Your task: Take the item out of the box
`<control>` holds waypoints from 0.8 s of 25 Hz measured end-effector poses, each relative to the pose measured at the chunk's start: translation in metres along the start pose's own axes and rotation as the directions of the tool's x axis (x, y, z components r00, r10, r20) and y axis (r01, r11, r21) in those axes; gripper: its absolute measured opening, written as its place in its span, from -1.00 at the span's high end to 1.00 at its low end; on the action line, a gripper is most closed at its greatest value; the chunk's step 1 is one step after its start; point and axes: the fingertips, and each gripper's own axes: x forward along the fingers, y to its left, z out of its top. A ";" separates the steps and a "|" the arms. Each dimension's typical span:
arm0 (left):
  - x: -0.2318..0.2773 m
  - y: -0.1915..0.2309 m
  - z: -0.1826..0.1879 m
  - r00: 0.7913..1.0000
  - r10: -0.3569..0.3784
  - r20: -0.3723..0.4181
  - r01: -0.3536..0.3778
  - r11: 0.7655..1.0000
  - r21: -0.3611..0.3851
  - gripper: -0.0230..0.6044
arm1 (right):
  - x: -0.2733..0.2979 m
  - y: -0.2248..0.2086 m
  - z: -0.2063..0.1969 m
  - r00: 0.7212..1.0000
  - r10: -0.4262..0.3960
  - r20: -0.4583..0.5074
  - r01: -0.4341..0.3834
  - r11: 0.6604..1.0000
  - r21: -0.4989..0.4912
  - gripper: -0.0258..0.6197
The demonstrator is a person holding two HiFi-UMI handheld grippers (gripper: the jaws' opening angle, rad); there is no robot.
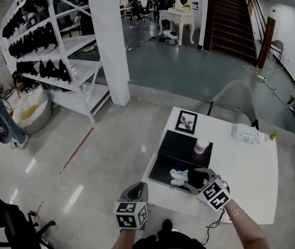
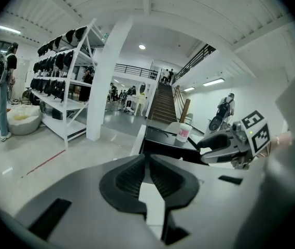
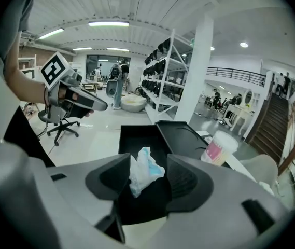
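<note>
A black box point(image 1: 161, 171) lies open on the white table point(image 1: 240, 175), its lid point(image 1: 181, 143) folded flat beyond it. Inside sits a crumpled white and blue packet point(image 1: 178, 177). My right gripper point(image 1: 192, 180) reaches into the box from the near right. In the right gripper view the packet point(image 3: 144, 170) sits between the wide-open jaws of that gripper point(image 3: 148, 179), closer to the left jaw. My left gripper point(image 1: 135, 191) hovers off the table's near left corner, shut and empty point(image 2: 148, 173).
A pink and white cup point(image 1: 201, 145) stands on the lid. A framed picture point(image 1: 186, 122) and a wipes pack point(image 1: 244, 134) lie farther back on the table. A grey chair point(image 1: 235, 100) is behind it. White shelves point(image 1: 59, 51) and a pillar point(image 1: 111, 40) stand to the left.
</note>
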 end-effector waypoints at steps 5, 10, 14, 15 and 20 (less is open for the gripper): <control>-0.005 0.007 -0.003 0.999 0.034 0.002 -0.034 0.999 -0.023 0.82 | 0.015 0.009 -0.011 0.991 0.096 -0.091 -0.102 0.992 -0.067 0.25; -0.009 0.013 -0.005 0.998 0.059 0.008 -0.058 0.997 -0.043 0.82 | 0.026 0.014 -0.025 0.972 0.140 -0.191 -0.170 0.974 -0.152 0.25; -0.011 0.015 -0.004 0.998 0.069 0.013 -0.068 0.996 -0.050 0.82 | 0.033 0.015 -0.023 0.961 0.159 -0.227 -0.208 0.955 -0.212 0.25; -0.010 0.016 -0.004 0.997 0.071 0.014 -0.070 0.996 -0.051 0.83 | 0.034 0.015 -0.024 0.957 0.161 -0.241 -0.216 0.950 -0.225 0.25; -0.010 0.024 -0.007 0.996 0.087 0.012 -0.086 0.994 -0.063 0.83 | 0.043 0.019 -0.029 0.937 0.182 -0.297 -0.265 0.927 -0.266 0.25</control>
